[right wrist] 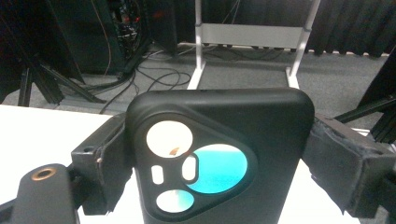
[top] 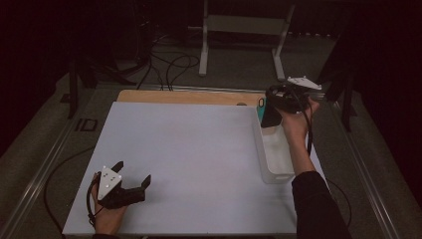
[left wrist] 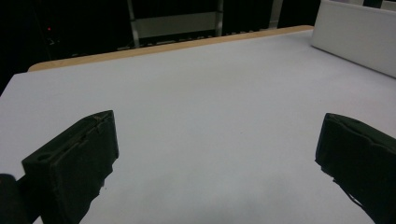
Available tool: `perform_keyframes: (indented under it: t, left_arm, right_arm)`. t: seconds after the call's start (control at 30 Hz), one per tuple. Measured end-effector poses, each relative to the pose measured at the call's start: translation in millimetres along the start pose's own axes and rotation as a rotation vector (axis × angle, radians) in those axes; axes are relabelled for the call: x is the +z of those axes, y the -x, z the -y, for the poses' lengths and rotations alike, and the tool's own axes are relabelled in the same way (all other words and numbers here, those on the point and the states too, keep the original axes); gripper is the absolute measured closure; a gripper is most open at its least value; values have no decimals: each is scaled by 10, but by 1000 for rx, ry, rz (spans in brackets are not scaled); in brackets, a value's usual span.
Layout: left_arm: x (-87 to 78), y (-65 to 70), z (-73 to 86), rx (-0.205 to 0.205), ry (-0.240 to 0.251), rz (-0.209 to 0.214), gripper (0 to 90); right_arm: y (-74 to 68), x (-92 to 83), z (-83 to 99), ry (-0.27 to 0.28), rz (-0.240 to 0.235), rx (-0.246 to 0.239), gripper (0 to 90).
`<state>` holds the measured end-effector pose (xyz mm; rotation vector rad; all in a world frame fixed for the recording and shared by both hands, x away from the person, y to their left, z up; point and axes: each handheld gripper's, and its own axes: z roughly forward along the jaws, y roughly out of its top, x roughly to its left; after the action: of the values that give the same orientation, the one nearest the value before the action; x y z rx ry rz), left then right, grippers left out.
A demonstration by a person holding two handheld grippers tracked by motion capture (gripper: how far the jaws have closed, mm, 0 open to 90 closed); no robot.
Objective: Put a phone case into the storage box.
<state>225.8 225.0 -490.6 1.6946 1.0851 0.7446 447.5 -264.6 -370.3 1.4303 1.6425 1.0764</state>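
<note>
We saw a table (top: 189,97) with a light wooden top, its bare wood showing as a strip along the far edge. A large white sheet (top: 189,159) lay flat over nearly all of it, reaching the near edge and both sides. On the sheet, at the right side, stood a long white bin (top: 274,157), set lengthwise from the far part of the table toward the near part. In the left gripper view the sheet (left wrist: 210,116) ran smooth and bare to the wooden strip (left wrist: 163,48), with the bin's white wall (left wrist: 355,37) at the far right.
</note>
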Motion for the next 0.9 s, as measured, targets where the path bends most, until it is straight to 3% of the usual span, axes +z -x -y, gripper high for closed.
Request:
perform_keyframes:
  t: [0.9]
  left_arm:
    - [3, 2, -3, -2, 3, 2, 0]
  right_arm:
    - [-13, 178, 210, -56, 9, 3, 137]
